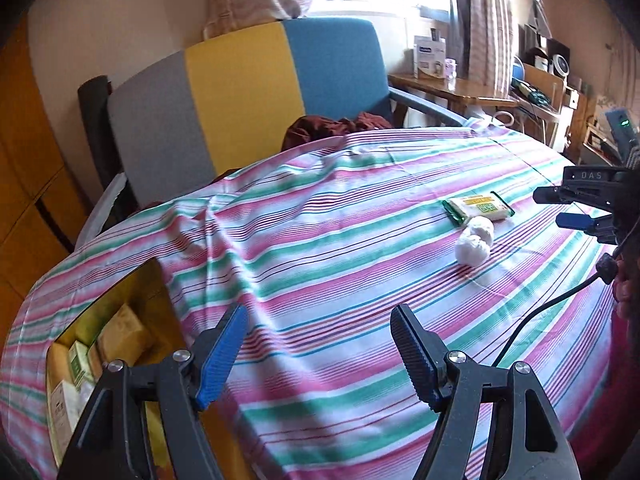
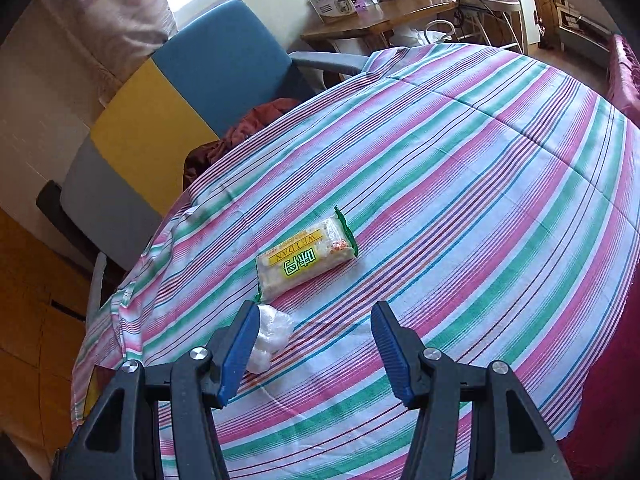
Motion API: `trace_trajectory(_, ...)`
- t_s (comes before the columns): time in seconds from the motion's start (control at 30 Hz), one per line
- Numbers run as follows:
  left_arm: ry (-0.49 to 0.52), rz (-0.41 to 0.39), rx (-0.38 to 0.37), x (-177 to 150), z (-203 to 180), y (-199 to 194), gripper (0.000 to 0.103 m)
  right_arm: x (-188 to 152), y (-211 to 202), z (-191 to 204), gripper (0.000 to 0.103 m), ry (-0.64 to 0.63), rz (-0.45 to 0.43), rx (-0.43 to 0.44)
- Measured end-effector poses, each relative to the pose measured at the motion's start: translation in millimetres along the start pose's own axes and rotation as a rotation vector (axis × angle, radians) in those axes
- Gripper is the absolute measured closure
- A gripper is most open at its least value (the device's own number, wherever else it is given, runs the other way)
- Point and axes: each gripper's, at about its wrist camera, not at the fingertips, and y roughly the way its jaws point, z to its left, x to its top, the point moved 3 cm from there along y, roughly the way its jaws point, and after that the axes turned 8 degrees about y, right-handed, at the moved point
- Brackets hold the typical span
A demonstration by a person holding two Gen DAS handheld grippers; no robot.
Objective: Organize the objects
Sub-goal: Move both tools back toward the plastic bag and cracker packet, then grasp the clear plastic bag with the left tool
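A snack packet [image 1: 478, 207] with yellow and green print lies on the striped tablecloth [image 1: 320, 248]; it also shows in the right wrist view [image 2: 306, 262]. Two white wrapped balls [image 1: 475, 241] lie just in front of it, and in the right wrist view [image 2: 269, 338] they sit beside my right gripper's left finger. My left gripper [image 1: 318, 324] is open and empty, low over the cloth, well short of them. My right gripper [image 2: 316, 320] is open and empty just in front of the packet; it also shows at the right edge of the left wrist view [image 1: 558, 208].
A yellow box [image 1: 100, 344] holding several packets sits at the table's near left. A grey, yellow and blue chair [image 1: 248, 92] with dark red cloth [image 1: 332, 126] on its seat stands behind the table. A wooden desk [image 1: 452, 88] with boxes is at the back right.
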Motion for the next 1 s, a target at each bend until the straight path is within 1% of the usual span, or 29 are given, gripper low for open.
trace_trajectory(0.13,0.035,0.017,-0.035,12,-19,20,0.029,3,-2,-5,0.044,0.036,-0.002,0.019)
trace_trajectory(0.3,0.075,0.027,-0.108,34,-49,47,0.029,8,-7,-15,0.044,0.092,-0.024,0.04)
trace_trajectory(0.47,0.149,0.024,-0.213,57,-86,70,0.028,10,-6,-21,0.044,0.126,-0.015,0.048)
trace_trajectory(0.5,0.163,0.02,-0.234,61,-94,74,0.026,10,-5,-21,0.044,0.13,-0.012,0.049)
trace_trajectory(0.53,0.182,0.013,-0.247,66,-102,79,0.025,10,-4,-22,0.044,0.132,-0.009,0.05)
trace_trajectory(0.67,0.235,0.016,-0.286,81,-129,105,0.024,10,0,-23,0.044,0.138,0.007,0.044)
trace_trajectory(0.73,0.247,0.036,-0.288,85,-138,121,0.024,9,2,-23,0.044,0.133,0.014,0.038)
trace_trajectory(0.77,0.249,0.053,-0.302,86,-143,130,0.024,9,3,-23,0.044,0.131,0.018,0.035)
trace_trajectory(0.8,0.25,0.069,-0.315,85,-147,138,0.029,8,4,-23,0.044,0.127,0.021,0.031)
trace_trajectory(0.83,0.249,0.082,-0.323,83,-149,145,0.038,7,5,-23,0.044,0.124,0.025,0.027)
trace_trajectory(0.87,0.246,0.108,-0.336,80,-150,152,0.065,7,6,-22,0.044,0.122,0.028,0.024)
trace_trajectory(0.9,0.224,0.126,-0.343,75,-148,157,0.066,7,7,-23,0.044,0.122,0.029,0.021)
trace_trajectory(0.93,0.186,0.106,-0.355,73,-142,154,0.066,7,7,-23,0.044,0.121,0.03,0.018)
trace_trajectory(1.0,0.137,0.106,-0.352,63,-129,149,0.067,6,9,-22,0.044,0.114,0.038,0.008)
